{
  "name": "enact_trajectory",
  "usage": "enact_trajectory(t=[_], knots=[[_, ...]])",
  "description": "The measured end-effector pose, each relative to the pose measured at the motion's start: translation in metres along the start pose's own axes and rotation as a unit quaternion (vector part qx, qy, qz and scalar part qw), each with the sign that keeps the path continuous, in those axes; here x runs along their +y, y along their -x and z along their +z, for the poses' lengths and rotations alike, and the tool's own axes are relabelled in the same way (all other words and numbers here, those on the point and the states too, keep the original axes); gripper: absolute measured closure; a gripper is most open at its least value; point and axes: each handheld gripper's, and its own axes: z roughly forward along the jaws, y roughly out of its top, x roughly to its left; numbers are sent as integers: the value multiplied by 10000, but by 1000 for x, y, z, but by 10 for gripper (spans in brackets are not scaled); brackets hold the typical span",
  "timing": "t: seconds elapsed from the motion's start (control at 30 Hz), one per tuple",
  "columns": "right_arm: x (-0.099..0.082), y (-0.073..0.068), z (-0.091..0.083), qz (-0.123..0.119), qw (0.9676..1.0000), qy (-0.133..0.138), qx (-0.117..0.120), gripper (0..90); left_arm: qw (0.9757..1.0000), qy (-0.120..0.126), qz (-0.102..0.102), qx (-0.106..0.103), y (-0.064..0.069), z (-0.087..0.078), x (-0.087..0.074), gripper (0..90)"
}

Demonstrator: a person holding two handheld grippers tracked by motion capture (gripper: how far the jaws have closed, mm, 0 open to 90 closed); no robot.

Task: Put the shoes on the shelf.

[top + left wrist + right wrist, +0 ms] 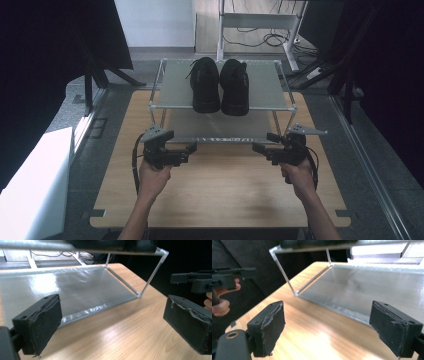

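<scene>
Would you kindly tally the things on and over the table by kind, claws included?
Shoes: 2, black, side by side on the top shelf: left shoe, right shoe
Rack: 1, two shelves
Claws: 2, both open and empty: left claw, right claw
Total: 5

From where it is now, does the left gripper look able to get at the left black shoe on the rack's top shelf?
Probably yes. The left gripper is open and empty, low in front of the rack. The left shoe sits uncovered above, beside the right shoe; the gripper must rise over the front rail.
</scene>
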Motion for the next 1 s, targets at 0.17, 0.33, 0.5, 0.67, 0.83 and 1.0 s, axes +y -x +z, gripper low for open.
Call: enact_trajectory(t=[0.17, 0.33, 0.5, 0.67, 0.83, 1.0], knots=[[-18, -1, 1, -100, 9997, -211, 2, 106, 9999, -62, 56, -68, 2, -2, -17, 0], [-35, -3, 3, -120, 9994, -339, 4, 13, 9999, -78, 74, -94, 4, -3, -35, 0], [-52, -6, 6, -216, 9986, -490, -22, 0, 9994, -247, 204, -89, 8, 0, -53, 0], [-71, -9, 9, -338, 9972, -643, -148, 0, 9981, -481, 373, -8, 12, 5, -73, 0], [-86, -9, 12, -450, 9951, -824, -302, 0, 9964, -694, 471, 105, 14, 10, -91, 0], [-100, -9, 19, -705, 9901, -1099, -514, 0, 9949, -864, 502, 169, 16, 16, -107, 0]])
